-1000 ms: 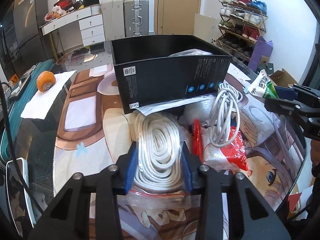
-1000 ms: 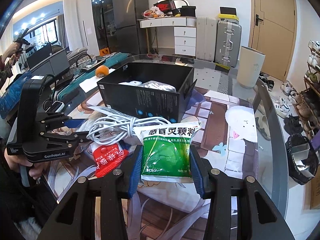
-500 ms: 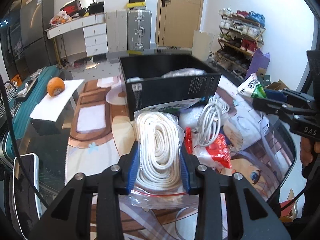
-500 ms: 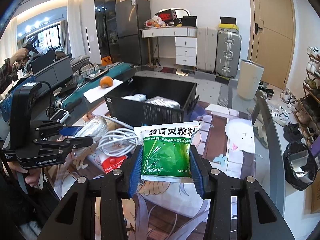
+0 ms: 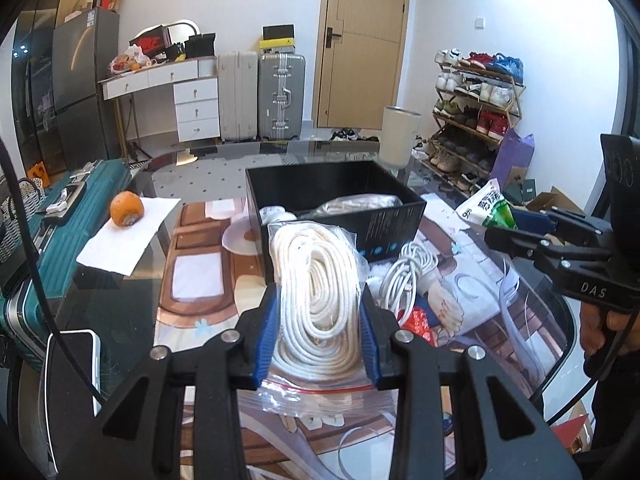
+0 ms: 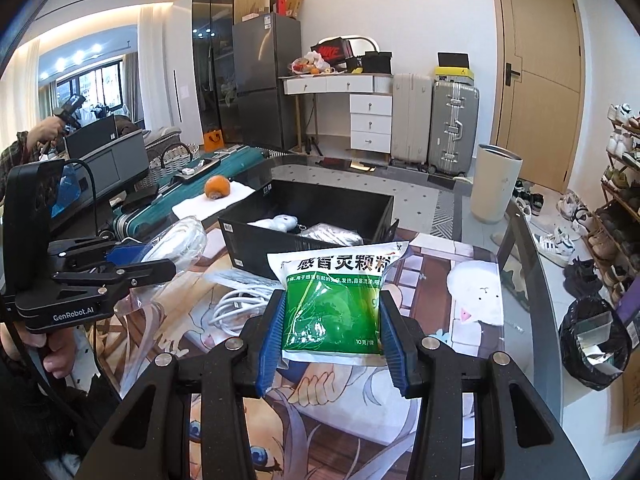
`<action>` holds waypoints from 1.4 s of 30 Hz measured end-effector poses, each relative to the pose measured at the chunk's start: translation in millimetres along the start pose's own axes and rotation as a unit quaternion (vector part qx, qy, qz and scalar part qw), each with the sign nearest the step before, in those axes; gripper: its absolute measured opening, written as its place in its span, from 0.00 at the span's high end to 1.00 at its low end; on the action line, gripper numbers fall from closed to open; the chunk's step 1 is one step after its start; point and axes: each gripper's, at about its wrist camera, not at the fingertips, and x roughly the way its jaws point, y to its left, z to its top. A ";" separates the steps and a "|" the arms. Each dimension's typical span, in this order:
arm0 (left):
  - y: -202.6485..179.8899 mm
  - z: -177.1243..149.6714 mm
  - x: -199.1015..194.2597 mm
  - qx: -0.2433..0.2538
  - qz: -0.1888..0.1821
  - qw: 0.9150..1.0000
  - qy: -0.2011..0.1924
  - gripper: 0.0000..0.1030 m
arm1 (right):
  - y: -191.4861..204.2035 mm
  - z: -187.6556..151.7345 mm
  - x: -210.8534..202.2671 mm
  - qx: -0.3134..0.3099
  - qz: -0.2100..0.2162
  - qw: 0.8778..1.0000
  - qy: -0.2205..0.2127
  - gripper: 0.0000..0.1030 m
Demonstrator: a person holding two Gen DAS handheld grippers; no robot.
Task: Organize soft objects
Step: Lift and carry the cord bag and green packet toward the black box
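Observation:
My left gripper [image 5: 319, 316] is shut on a clear zip bag of coiled white rope [image 5: 318, 280] and holds it above the table, in front of the open black box [image 5: 396, 220]. My right gripper [image 6: 332, 320] is shut on a green and white medicine pouch [image 6: 334, 300], held up in front of the same box [image 6: 256, 248]. The box holds a white soft item [image 6: 278, 222] and a clear bag [image 6: 332, 234]. A white cable bundle [image 5: 404, 276] and a red packet [image 5: 418, 320] lie on the mat.
An orange [image 5: 127, 208] sits on white paper at the left, next to a teal suitcase [image 5: 48, 248]. A phone [image 5: 74, 364] lies at the table's near left edge. A shoe rack [image 5: 476, 112] and a bin [image 6: 494, 184] stand beyond the table.
Both grippers have risen with their loads. The rope bag and the pouch now hang higher above the table, and the view looks down into the black box.

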 end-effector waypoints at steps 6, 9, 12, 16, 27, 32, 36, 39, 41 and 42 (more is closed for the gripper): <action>0.7 8.5 0.4 -0.001 0.001 1.000 -0.016 0.67 | 3.1 2.5 -1.1 0.004 -0.002 1.000 -0.010 0.57; 2.0 11.8 2.1 -0.002 0.002 1.000 -0.019 0.67 | 3.9 2.7 -0.3 0.004 -0.004 1.000 -0.012 0.57; 3.4 16.8 3.9 -0.003 0.004 1.000 -0.024 0.67 | 5.0 3.4 0.0 0.007 -0.006 1.000 -0.015 0.57; 4.3 25.8 5.6 -0.007 0.006 0.999 -0.033 0.67 | 5.9 5.3 0.5 0.014 -0.007 1.000 -0.021 0.57; 6.1 50.3 20.5 -0.008 0.002 0.999 -0.037 0.67 | 6.3 28.1 13.7 0.006 -0.001 1.000 -0.021 0.57; 10.3 59.4 27.8 -0.010 0.001 0.999 -0.036 0.67 | 3.7 40.0 21.3 0.003 -0.004 1.000 -0.018 0.57; 11.6 66.0 33.3 -0.009 -0.001 0.999 -0.033 0.67 | 2.7 49.7 30.3 -0.002 -0.006 1.000 -0.012 0.57; 12.0 70.6 38.5 -0.008 -0.003 0.999 -0.031 0.67 | 2.8 55.8 38.0 -0.008 -0.003 1.000 -0.005 0.57; 12.9 73.6 42.1 -0.009 -0.004 1.000 -0.028 0.67 | 2.2 59.9 42.7 -0.009 -0.002 1.000 -0.002 0.57; 13.0 75.2 43.7 -0.010 -0.005 1.000 -0.027 0.67 | 1.9 61.5 45.3 -0.011 -0.001 1.000 0.000 0.57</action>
